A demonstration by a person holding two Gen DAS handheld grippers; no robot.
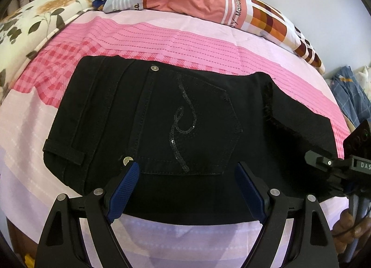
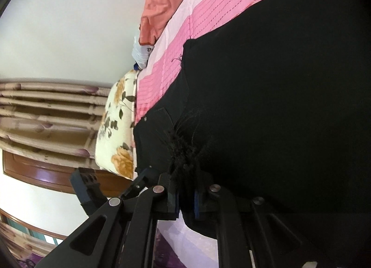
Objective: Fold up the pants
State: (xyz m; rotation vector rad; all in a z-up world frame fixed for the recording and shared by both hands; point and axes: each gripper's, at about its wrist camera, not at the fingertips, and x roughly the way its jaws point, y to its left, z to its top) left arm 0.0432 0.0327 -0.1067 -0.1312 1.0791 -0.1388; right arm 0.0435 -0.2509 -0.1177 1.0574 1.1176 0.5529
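Note:
Black pants [image 1: 116,110] lie flat on the pink bed sheet [image 1: 185,36], seat side up, with a sequin-trimmed back pocket [image 1: 190,129] and the waistband to the left. My left gripper [image 1: 187,165] hovers open over the pocket's lower edge, blue pads wide apart with nothing between them. My right gripper [image 1: 311,155] comes in from the right edge, over the folded-back leg. In the right wrist view the right gripper [image 2: 185,189] is shut on the frayed hem [image 2: 183,152] of the pants [image 2: 266,105], loose threads sticking out above the pads.
A folded orange and checked quilt [image 1: 197,1] lies along the bed's far side, with a floral pillow [image 1: 34,24] at the far left. Blue plaid cloth [image 1: 350,92] sits off the right edge. A hand [image 1: 352,226] holds the right gripper. Curtains [image 2: 46,110] hang beyond the bed.

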